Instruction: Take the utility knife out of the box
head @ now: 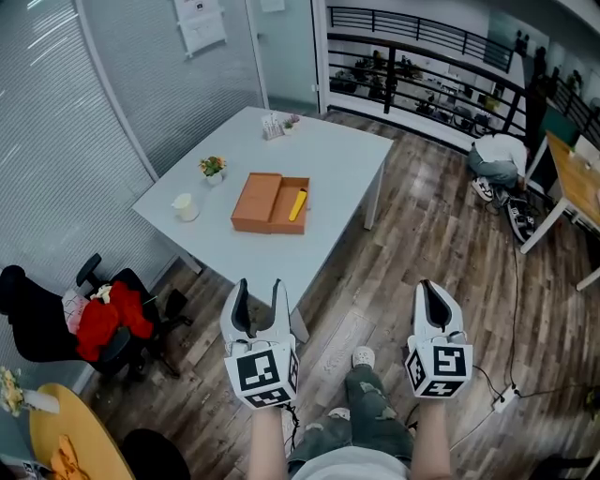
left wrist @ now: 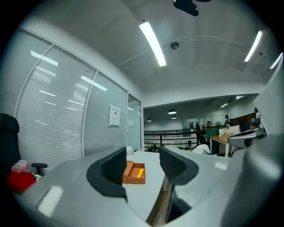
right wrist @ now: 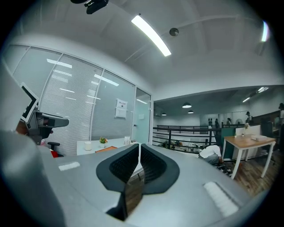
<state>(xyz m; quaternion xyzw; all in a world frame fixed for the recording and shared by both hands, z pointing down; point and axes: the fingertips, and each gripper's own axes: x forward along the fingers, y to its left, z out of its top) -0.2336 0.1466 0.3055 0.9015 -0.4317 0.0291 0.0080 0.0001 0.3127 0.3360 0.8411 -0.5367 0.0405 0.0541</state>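
My left tongs (head: 260,292) are spread apart with nothing between them; my right tongs (head: 433,289) are pressed together, empty. The yellow utility knife (head: 297,203) lies in the uncovered half of the orange box (head: 258,202) on the tabletop (head: 328,155), well away from me. I judge that a pinch near one end could tip the knife, or drag the light box along with it. The posted sheets (head: 200,23) on the glass wall are too small to read, and the box shows no label.
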